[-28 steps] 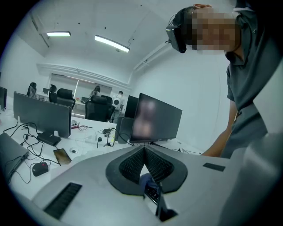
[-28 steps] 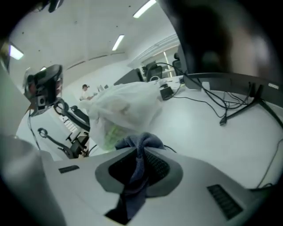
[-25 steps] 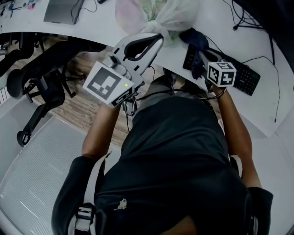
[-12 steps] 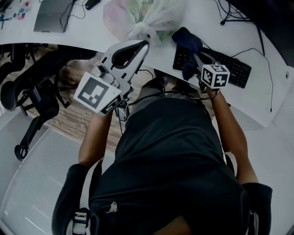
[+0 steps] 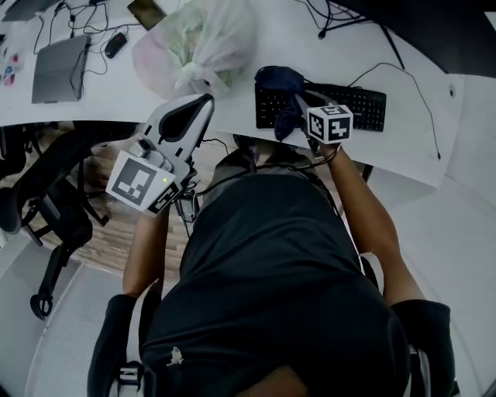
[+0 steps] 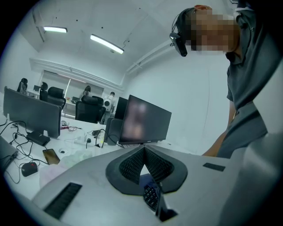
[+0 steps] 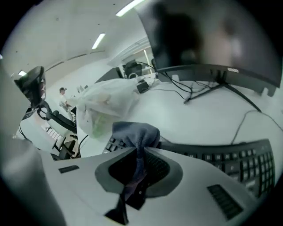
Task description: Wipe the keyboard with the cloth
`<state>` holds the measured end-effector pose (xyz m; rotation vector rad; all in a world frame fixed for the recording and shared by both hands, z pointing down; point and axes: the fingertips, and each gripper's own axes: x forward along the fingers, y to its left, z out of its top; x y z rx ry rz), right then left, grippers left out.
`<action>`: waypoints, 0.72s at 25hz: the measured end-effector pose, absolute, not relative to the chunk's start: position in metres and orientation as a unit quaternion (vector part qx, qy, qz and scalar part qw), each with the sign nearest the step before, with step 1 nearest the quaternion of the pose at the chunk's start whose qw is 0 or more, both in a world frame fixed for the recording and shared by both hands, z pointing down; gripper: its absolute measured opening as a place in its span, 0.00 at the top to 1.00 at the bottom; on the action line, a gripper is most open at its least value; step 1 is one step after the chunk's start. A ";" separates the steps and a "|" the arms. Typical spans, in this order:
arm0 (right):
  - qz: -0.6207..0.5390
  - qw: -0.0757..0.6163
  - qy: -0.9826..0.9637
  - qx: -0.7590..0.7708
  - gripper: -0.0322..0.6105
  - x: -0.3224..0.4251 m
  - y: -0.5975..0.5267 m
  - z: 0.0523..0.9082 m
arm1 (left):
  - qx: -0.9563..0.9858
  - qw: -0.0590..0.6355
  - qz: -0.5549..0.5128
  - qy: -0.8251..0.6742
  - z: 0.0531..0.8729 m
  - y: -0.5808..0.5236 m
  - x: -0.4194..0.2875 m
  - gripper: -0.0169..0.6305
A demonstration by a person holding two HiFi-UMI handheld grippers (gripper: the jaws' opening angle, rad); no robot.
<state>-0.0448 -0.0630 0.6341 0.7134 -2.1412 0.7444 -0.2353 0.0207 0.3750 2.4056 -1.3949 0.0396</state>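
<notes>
A black keyboard [image 5: 353, 105] lies on the white desk [image 5: 418, 147] in front of the person. My right gripper [image 5: 298, 101] is shut on a dark blue cloth [image 5: 280, 81], which hangs bunched over the keyboard's left end. In the right gripper view the cloth [image 7: 135, 132] runs down between the jaws, with the keyboard [image 7: 230, 161] just beyond. My left gripper [image 5: 206, 99] hovers at the desk's front edge, left of the keyboard, its jaws shut with nothing between them. Through the gap below its tips in the left gripper view I see a few keys of the keyboard [image 6: 151, 197].
A tied, filled plastic bag [image 5: 198, 43] sits left of the keyboard, close to the left gripper. A laptop [image 5: 58, 66], a mouse [image 5: 116, 44], a phone [image 5: 146, 12] and cables lie farther left. A monitor [image 6: 143, 121] stands behind. An office chair [image 5: 54, 209] is at the lower left.
The head view has tilted, so the desk and both grippers sit lower and more to the left in the picture. The right gripper still holds the cloth at the keyboard's left end.
</notes>
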 end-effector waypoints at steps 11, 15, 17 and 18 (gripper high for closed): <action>0.273 0.366 -0.817 0.352 0.88 -0.001 -0.078 0.626 | 0.863 0.177 0.000 -0.474 0.372 0.021 -0.229 0.97; 0.307 0.374 -0.794 0.368 0.88 0.016 -0.051 0.643 | 0.867 0.167 -0.012 -0.470 0.364 0.020 -0.225 0.97; 0.319 0.382 -0.795 0.347 0.88 0.016 -0.016 0.648 | 0.867 0.168 -0.019 -0.469 0.363 0.020 -0.224 0.97; 0.329 0.391 -0.795 0.326 0.88 0.013 -0.002 0.650 | 0.867 0.169 -0.022 -0.468 0.363 0.020 -0.224 0.97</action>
